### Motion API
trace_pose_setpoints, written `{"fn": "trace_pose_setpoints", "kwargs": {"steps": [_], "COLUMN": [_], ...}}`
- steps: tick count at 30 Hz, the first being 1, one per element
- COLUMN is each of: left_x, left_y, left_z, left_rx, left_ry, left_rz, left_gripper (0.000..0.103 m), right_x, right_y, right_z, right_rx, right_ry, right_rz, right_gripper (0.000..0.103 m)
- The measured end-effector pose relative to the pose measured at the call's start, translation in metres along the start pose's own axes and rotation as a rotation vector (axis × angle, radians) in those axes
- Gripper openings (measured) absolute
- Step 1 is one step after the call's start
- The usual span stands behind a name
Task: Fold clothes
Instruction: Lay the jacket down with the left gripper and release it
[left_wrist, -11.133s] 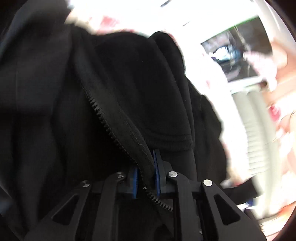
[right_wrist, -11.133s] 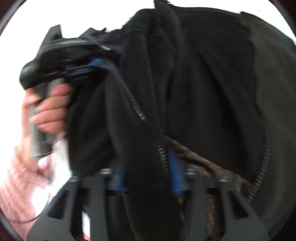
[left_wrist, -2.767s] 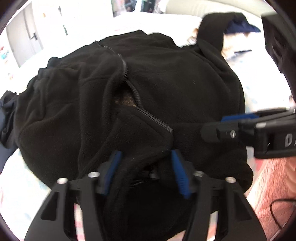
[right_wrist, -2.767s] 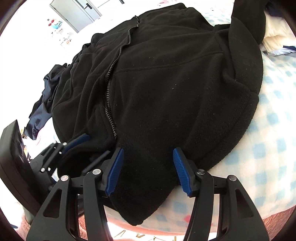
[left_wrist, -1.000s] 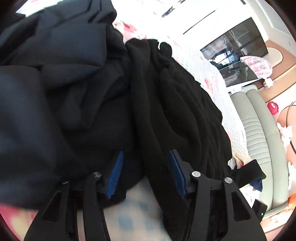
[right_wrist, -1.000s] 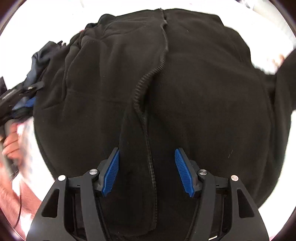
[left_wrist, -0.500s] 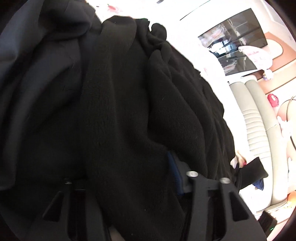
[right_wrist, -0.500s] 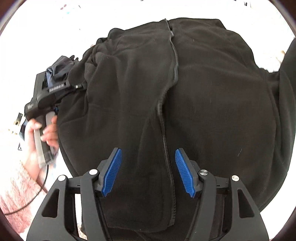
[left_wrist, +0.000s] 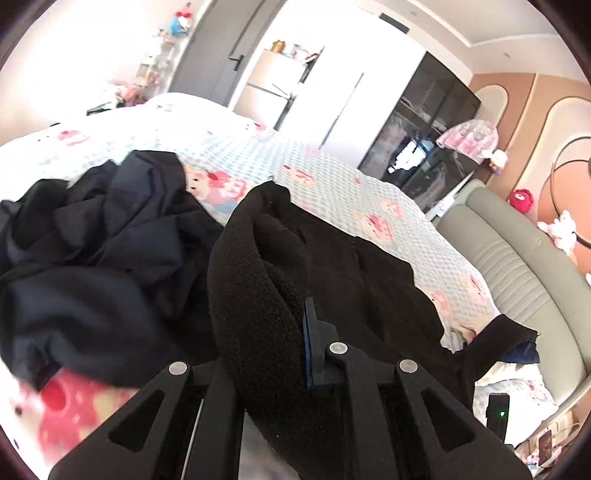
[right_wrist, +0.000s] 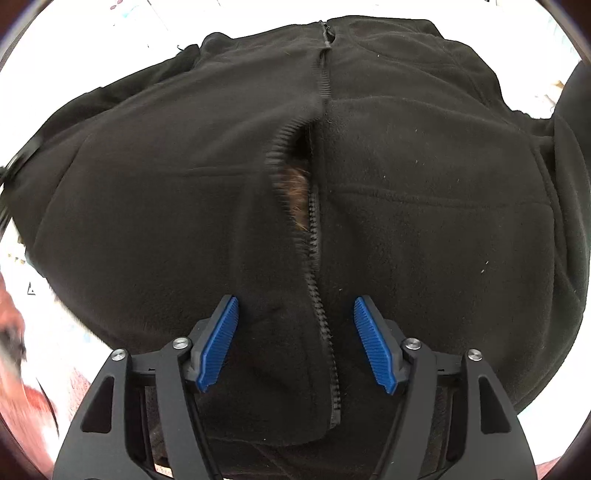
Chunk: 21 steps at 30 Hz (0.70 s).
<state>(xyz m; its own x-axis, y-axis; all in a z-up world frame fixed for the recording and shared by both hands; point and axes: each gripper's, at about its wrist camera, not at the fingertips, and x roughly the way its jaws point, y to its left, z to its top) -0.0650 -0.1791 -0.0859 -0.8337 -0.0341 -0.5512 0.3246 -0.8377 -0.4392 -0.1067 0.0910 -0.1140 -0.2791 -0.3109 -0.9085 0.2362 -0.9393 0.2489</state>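
Early stage, no fold made yet. Black zip-front fleece jacket (right_wrist: 388, 206) lies spread front-up on the bed with the blue-checked cartoon-print sheet (left_wrist: 332, 184), zipper (right_wrist: 314, 229) partly open over a brown lining. Left gripper (left_wrist: 295, 354) has just closed its fingers and pinches a thick fleece fold at the jacket's side, lifted. Right gripper (right_wrist: 295, 343) has been opening; fingers spread astride the zipper near the hem, gripping nothing. Crumpled dark navy garment (left_wrist: 92, 258) waits beside, unfolded.
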Motion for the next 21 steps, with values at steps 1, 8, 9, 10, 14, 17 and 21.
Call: {"fn": "trace_pose_setpoints", "kwargs": {"steps": [1,8,9,10,14,17,21], "left_x": [0.004,0.029,0.023,0.017,0.013,0.003,-0.027], "left_y": [0.007,0.031,0.029,0.026,0.025,0.016,-0.008], "left_z": [-0.013,-0.027,-0.016,-0.007,0.028,0.036,0.041], "left_rx": [-0.017,0.071,0.086,0.098,0.113,0.151,0.305], "left_ry": [0.035,0.299,0.273,0.245,0.17,0.107,-0.001], "left_rz": [0.03,0.048,0.039,0.033,0.065,0.131,0.257], "left_gripper": [0.01,0.018,0.021,0.026,0.042,0.042,0.046], "right_x": [0.001,0.016,0.016,0.014,0.005,-0.013,-0.027], "right_y": [0.001,0.028,0.031,0.029,0.026,0.023,0.014], "right_z": [0.0,0.002,0.001,0.0,0.002,0.007,0.029], "right_rx": [-0.002,-0.033,-0.033,-0.025,0.001,0.024,0.042], "right_ry": [0.004,0.006,0.005,0.006,0.01,-0.017,-0.063], "right_rz": [-0.007,-0.047,-0.047,-0.044,-0.029,0.029,0.083], "right_gripper": [0.068,0.068,0.068,0.068,0.067,0.067,0.067]}}
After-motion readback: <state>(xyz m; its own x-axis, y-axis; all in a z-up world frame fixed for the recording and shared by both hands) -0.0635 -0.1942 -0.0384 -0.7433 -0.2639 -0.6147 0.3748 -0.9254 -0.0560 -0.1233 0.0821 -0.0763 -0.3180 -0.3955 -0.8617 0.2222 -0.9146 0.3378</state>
